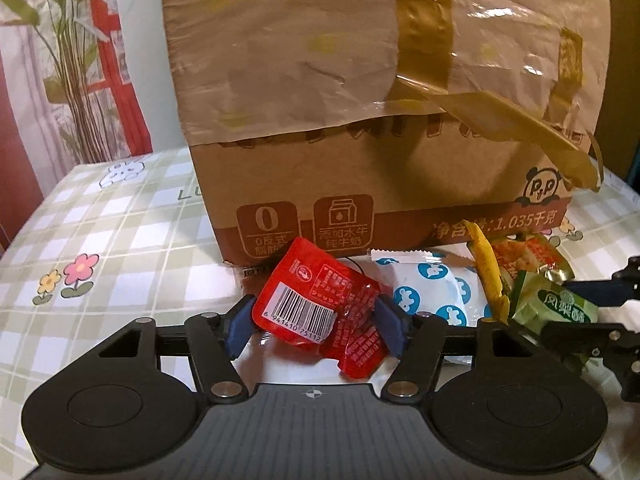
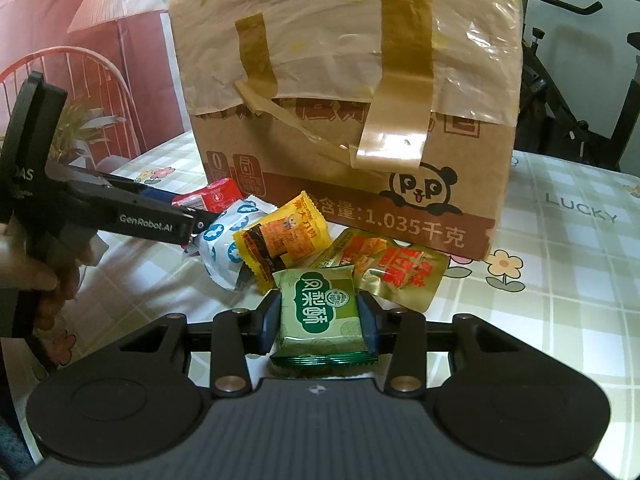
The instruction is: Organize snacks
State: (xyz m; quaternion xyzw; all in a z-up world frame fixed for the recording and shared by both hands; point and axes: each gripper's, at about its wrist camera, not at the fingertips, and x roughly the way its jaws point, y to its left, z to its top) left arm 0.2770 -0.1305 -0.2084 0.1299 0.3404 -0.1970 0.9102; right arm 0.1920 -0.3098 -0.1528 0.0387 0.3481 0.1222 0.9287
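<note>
My left gripper pinches the red sachet, my right gripper the green packet (both lifted clear for sorting, I judge), beside the cardboard box.

The big brown corrugated cardboard box looks matt, its upper half wrapped in crinkled glossy clear film and shiny tan tape. The red plastic snack pouch and green foil-look pastry packet are glossy and creased. The checked, flowered tablecloth on the worktop has a smooth sheen. Each tool's body is matt black plastic with bright metal pins.
</note>
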